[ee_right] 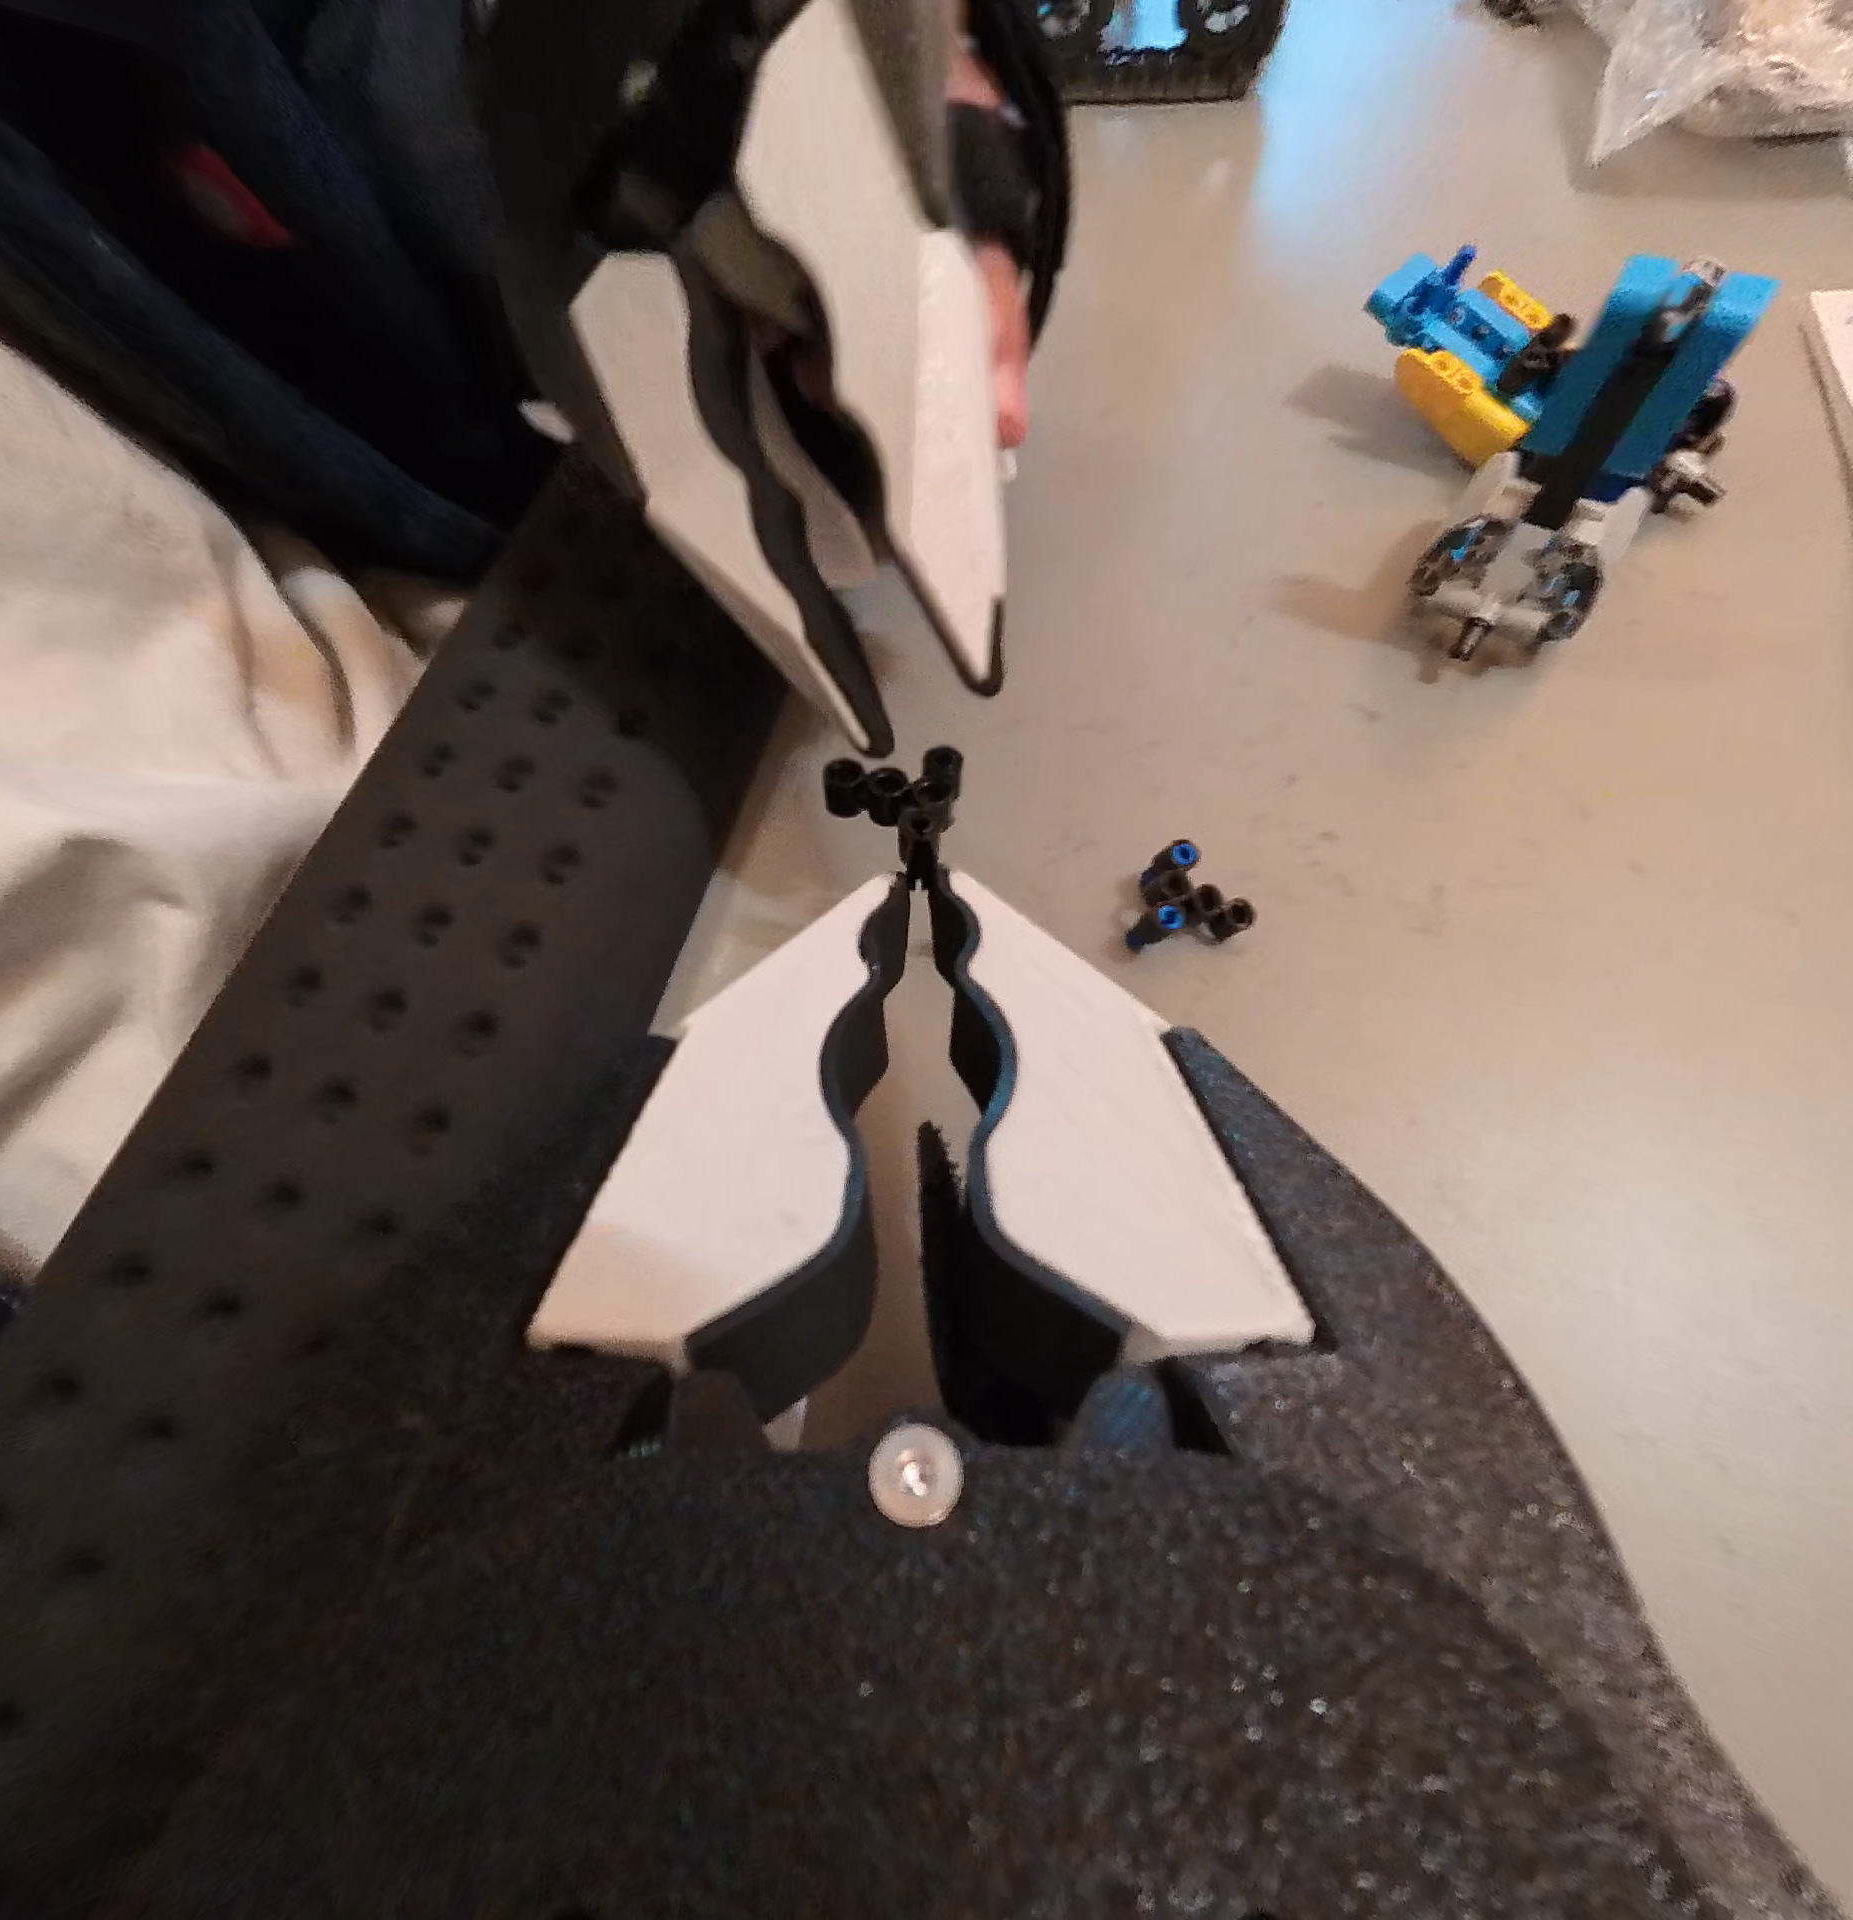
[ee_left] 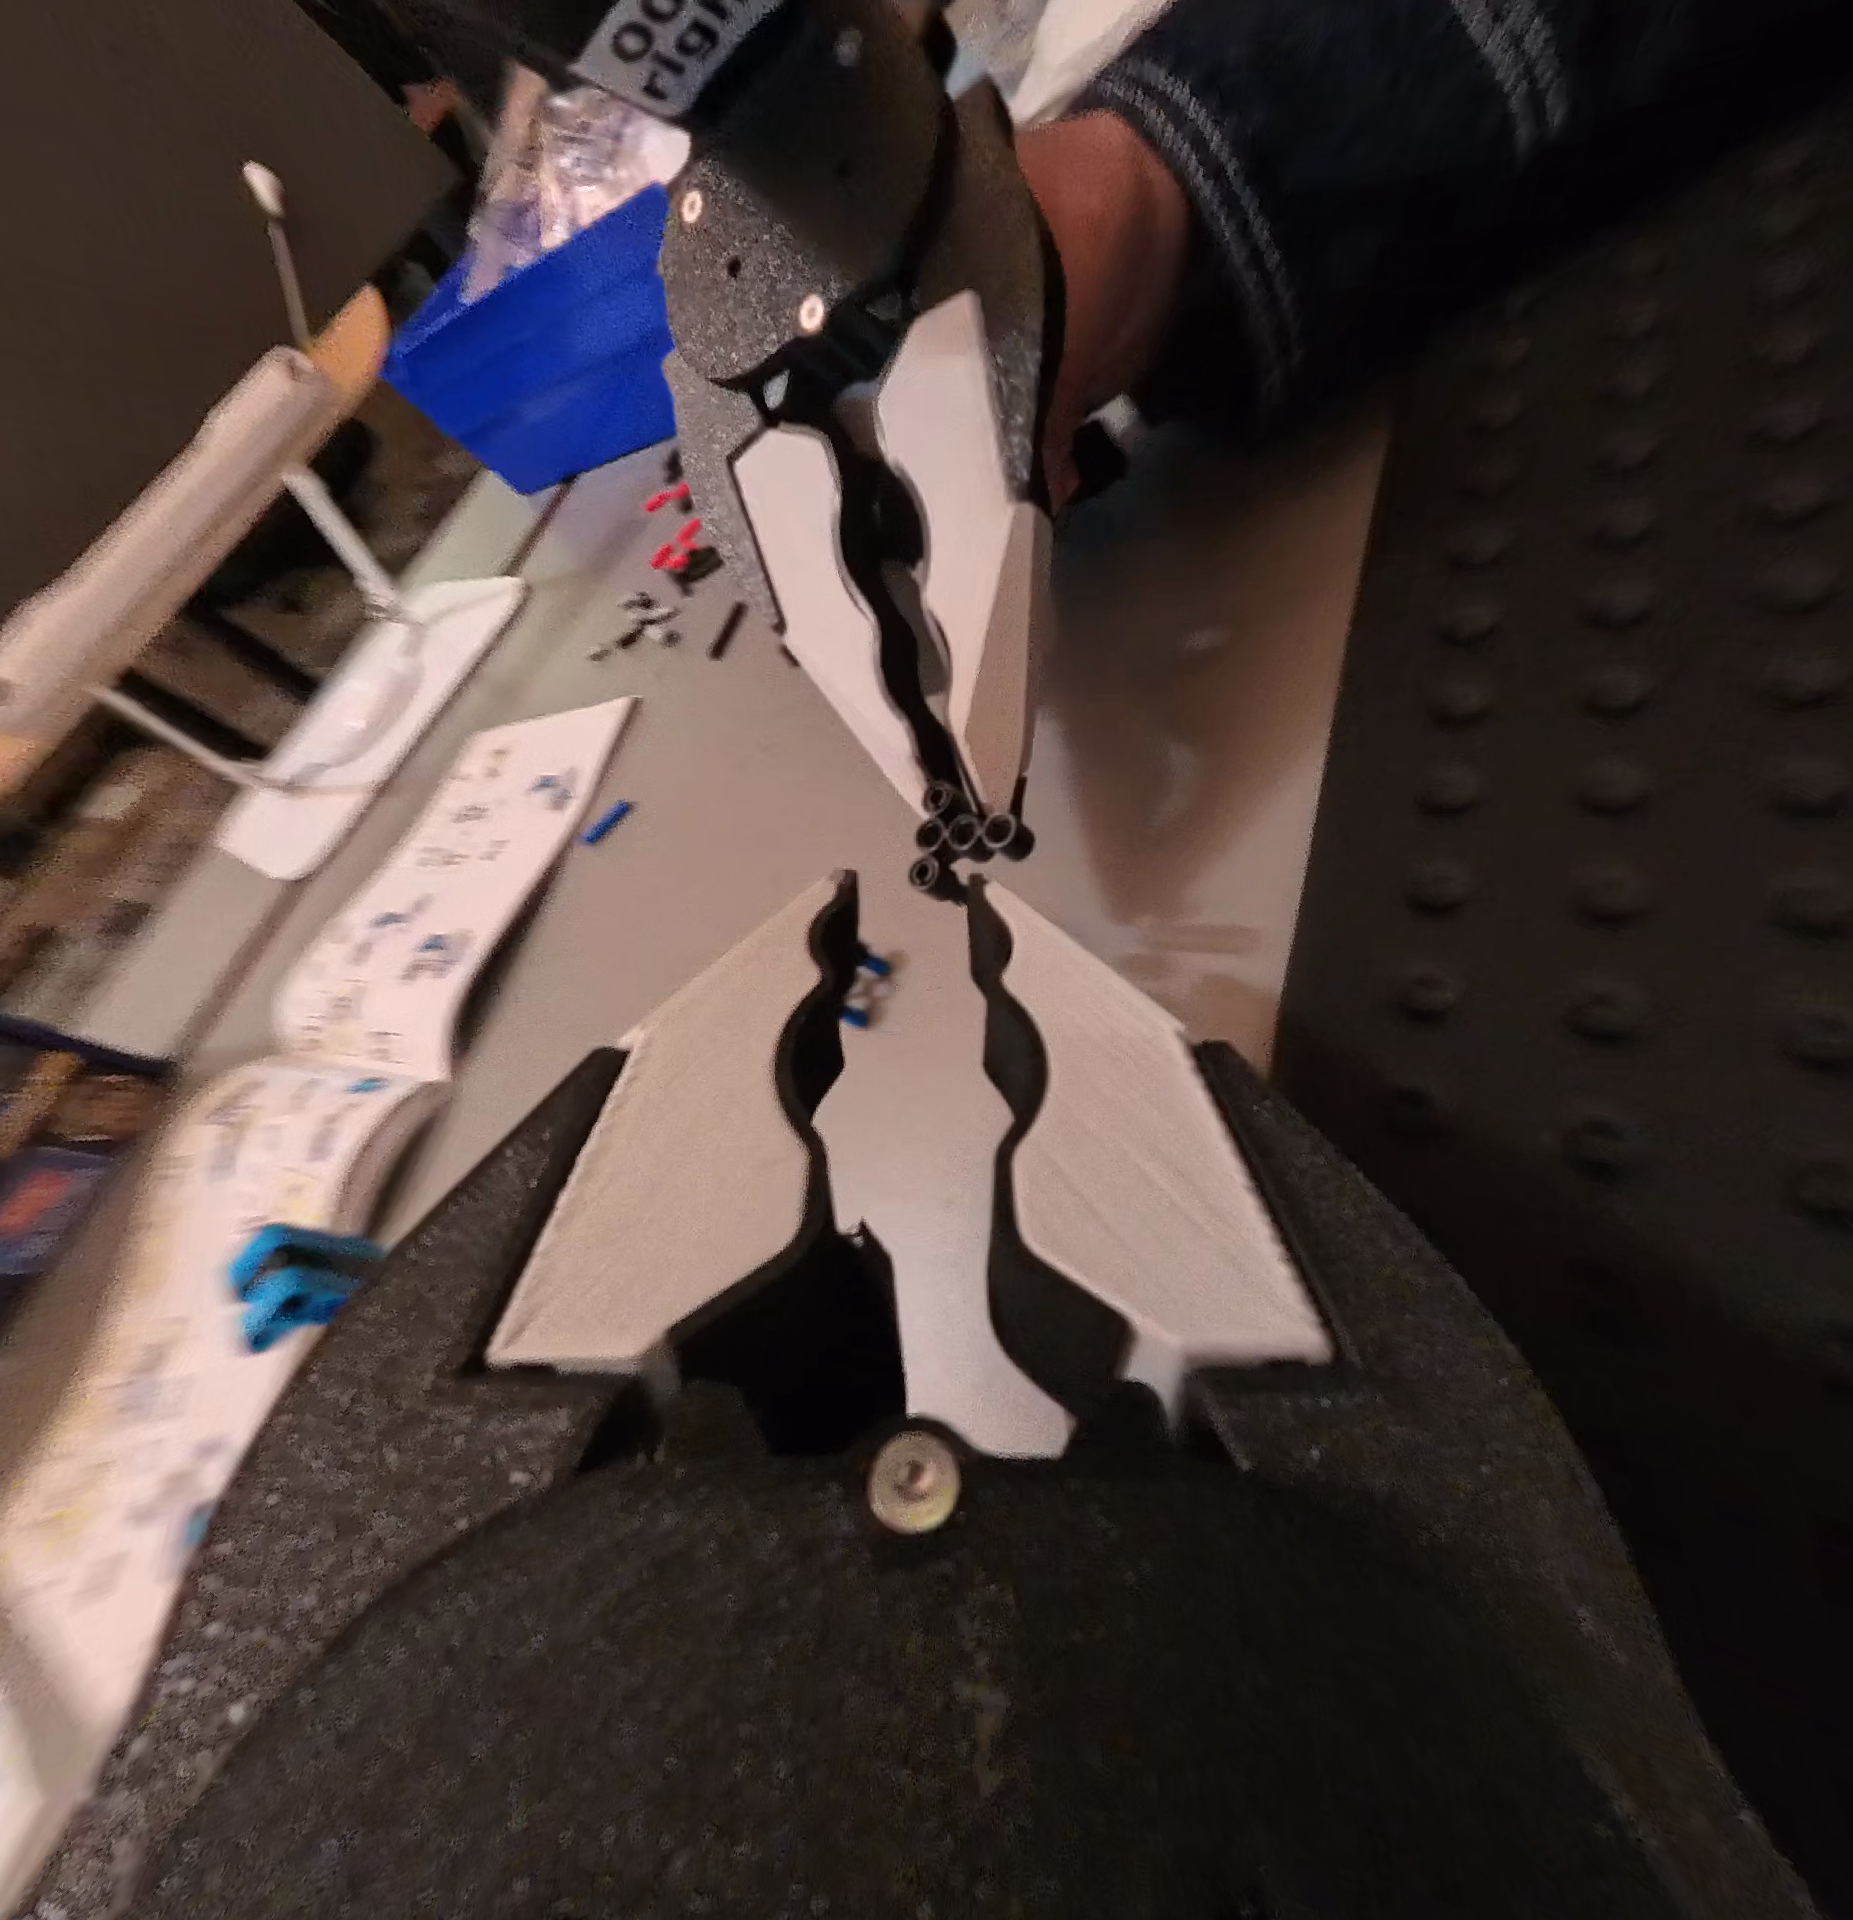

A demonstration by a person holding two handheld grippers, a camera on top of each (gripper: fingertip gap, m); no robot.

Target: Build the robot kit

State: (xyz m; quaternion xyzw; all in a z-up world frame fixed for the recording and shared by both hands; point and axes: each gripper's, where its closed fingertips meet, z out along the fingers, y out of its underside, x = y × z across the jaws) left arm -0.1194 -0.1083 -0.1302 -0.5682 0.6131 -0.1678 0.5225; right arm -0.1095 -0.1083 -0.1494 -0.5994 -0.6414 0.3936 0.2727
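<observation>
My right gripper [ee_right: 920,883] is shut on a small black connector piece with several round holes [ee_right: 894,792], held above the grey table [ee_right: 1317,1143]. The left wrist view shows that right gripper [ee_left: 979,800] coming in from above, pinching the same piece [ee_left: 969,833]. My left gripper [ee_left: 911,886] is open, its tips on either side of the piece's lower end. In the right wrist view the left gripper [ee_right: 934,712] hangs open just above the piece. A second black connector with blue pins [ee_right: 1187,909] lies on the table.
A blue, yellow and white brick model [ee_right: 1566,416] stands at the right. A black perforated board [ee_right: 434,935] runs along the left over white cloth [ee_right: 122,727]. The left wrist view shows a blue bin [ee_left: 548,343], instruction booklets [ee_left: 454,862], small loose parts [ee_left: 683,551] and a blue brick piece [ee_left: 288,1283]. Left and right tips are no more than a few centimetres apart.
</observation>
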